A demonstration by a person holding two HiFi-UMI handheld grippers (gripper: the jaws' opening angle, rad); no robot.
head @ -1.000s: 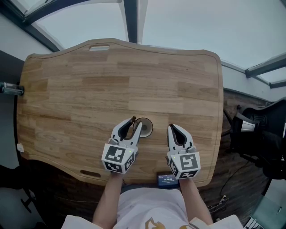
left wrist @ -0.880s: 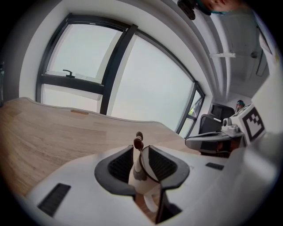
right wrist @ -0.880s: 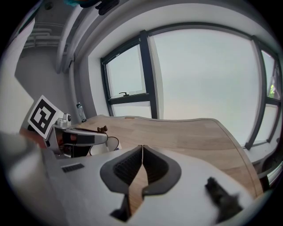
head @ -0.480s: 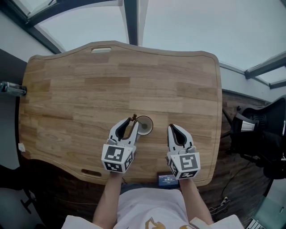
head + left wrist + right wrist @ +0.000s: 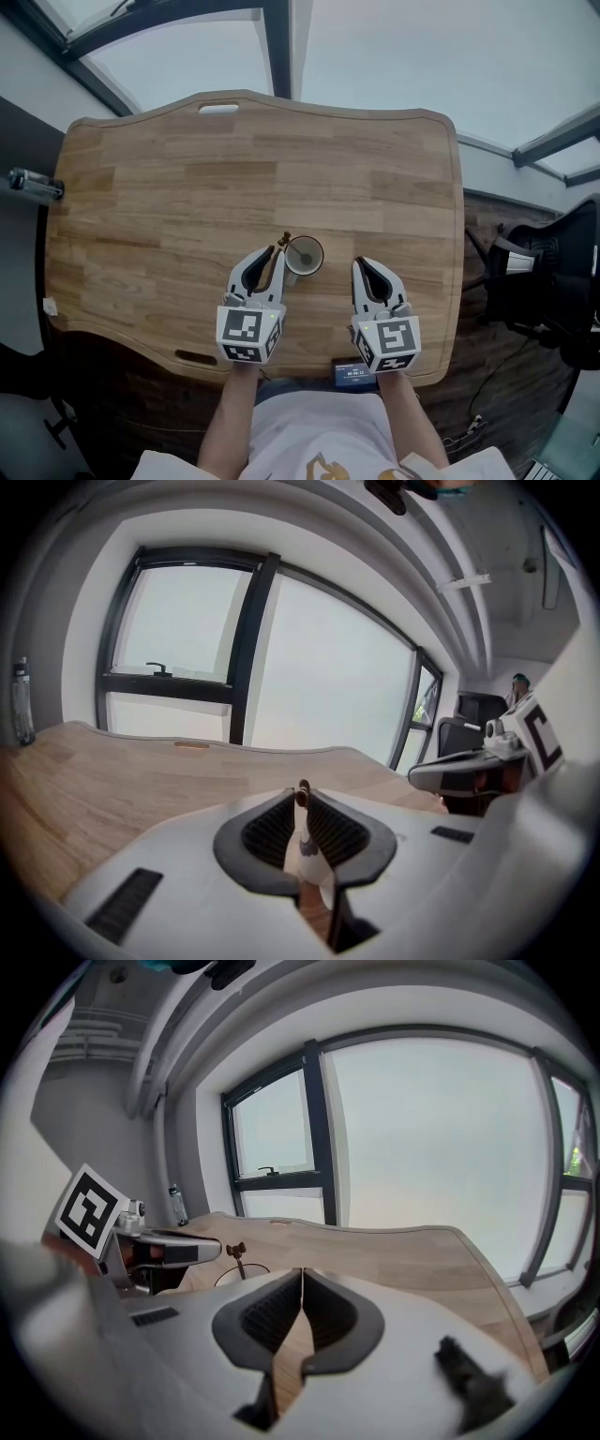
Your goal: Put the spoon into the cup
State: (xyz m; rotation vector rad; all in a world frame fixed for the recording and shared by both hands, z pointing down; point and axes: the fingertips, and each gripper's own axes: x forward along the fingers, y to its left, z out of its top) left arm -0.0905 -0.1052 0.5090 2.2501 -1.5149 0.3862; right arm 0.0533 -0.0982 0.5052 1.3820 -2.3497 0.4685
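Forearms: two bare forearms at the bottom of the head view, each hand behind a marker cube.
Device: small dark box w/ blue display at the table's near edge, nearer than the cup and right of it. Head view only.
Right gripper: right of the cup, apart from it. Its own view shows the pads pressed together w/ nothing between.
Left gripper: just left of the cup. Its own view shows the jaws clamped on the spoon.
Spoon: thin pale-stemmed spoon w/ dark brown end, upright between the ribbed pads, brown end uppermost. In the head view only the brown end shows, at the cup's left rim. Can't tell whether its lower end is inside the cup.
Cup: small round pale cup on the light wooden table, between the grippers and slightly beyond their tips. Hidden in the left gripper view. The right gripper view gives its rim w/ the spoon end above it.
Bottle: clear bottle far left of the cup, at the table's edge. Stands upright in the left gripper view.
Slot: cut-out handle in the table's far edge, beyond the cup.
Window: dark-framed panes past the far edge.
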